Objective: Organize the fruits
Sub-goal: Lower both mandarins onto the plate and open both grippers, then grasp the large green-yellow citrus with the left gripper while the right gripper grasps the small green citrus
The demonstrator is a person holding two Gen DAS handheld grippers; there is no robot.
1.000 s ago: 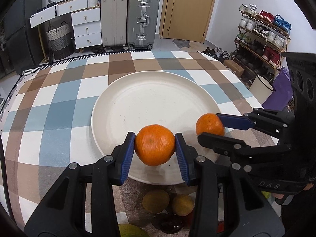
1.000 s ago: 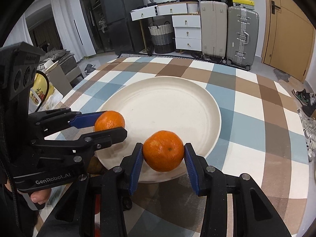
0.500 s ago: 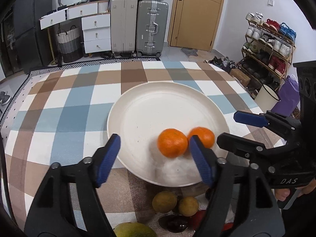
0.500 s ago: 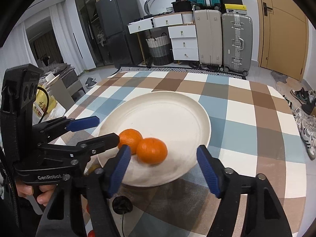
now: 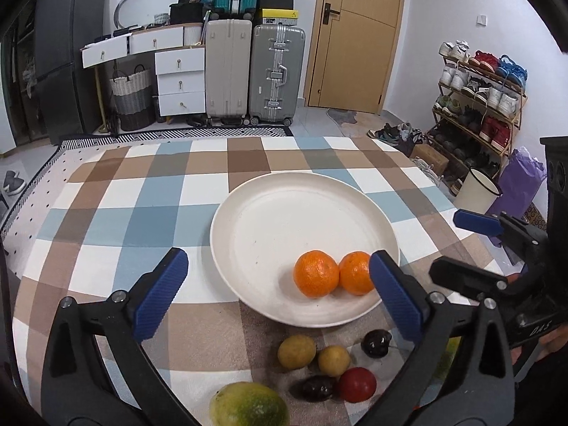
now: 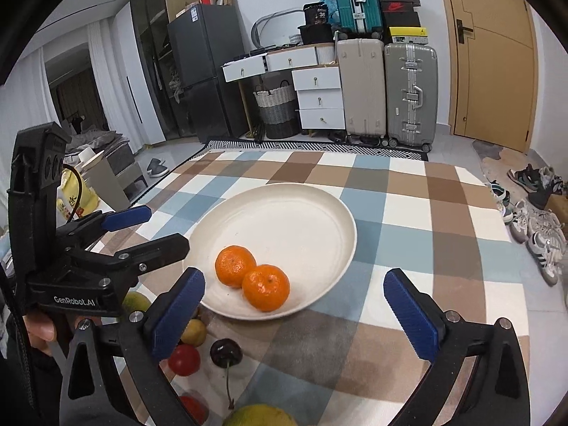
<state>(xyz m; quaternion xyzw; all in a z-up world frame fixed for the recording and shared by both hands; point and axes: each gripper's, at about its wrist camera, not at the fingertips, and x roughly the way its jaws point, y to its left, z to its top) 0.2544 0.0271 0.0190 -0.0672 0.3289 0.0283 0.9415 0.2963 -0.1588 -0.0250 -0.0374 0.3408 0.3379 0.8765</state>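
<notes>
Two oranges lie touching on the near part of a white plate [image 5: 269, 213], one orange [image 5: 315, 273] left of the other orange [image 5: 356, 273]. They also show in the right wrist view, one [image 6: 234, 266] behind the other [image 6: 266, 287], on the plate [image 6: 305, 213]. My left gripper [image 5: 277, 298] is open and empty, just short of the plate's near rim. My right gripper [image 6: 294, 312] is open and empty, also near the rim. Loose fruit lies in front of the plate: a yellow-green fruit [image 5: 296, 351], a yellow fruit [image 5: 333, 360], a dark cherry [image 5: 376, 343], a red fruit [image 5: 356, 384], a mango [image 5: 248, 404].
The plate sits on a checked tablecloth [image 5: 142, 198]. Suitcases [image 5: 277, 74], white drawers [image 5: 179, 81] and a shoe rack [image 5: 479, 99] stand beyond the table. The right gripper [image 5: 472, 252] shows at the right of the left wrist view.
Both grippers opened and let their oranges go onto the plate, then drew back toward me. The oranges now rest side by side.
</notes>
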